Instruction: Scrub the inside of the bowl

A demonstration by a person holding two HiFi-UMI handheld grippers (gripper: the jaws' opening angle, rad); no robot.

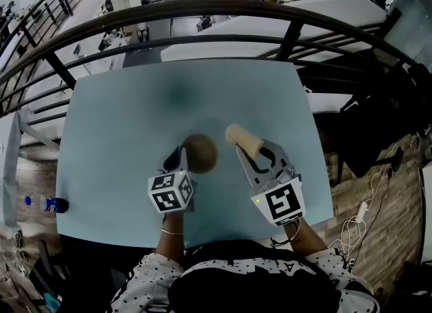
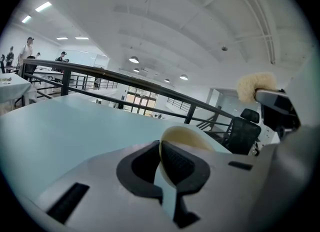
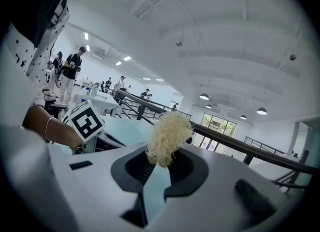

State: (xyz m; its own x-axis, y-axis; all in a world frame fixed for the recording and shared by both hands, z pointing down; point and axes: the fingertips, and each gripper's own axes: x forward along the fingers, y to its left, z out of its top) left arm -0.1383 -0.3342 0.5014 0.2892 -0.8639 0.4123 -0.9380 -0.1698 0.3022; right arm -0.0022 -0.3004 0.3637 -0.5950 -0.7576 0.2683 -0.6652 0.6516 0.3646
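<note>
Table (image 1: 121, 116) under bowl (image 1: 200, 153), bottle (image 1: 46, 204) perhaps alongside

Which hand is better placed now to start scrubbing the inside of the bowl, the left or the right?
Right. The right gripper is shut on the scrubber, close beside the bowl. The left gripper is shut on the bowl's rim, so it is busy holding it.

Black-dotted white sleeves (image 1: 140, 279), thin wrist bracelet (image 1: 171, 232)
</note>
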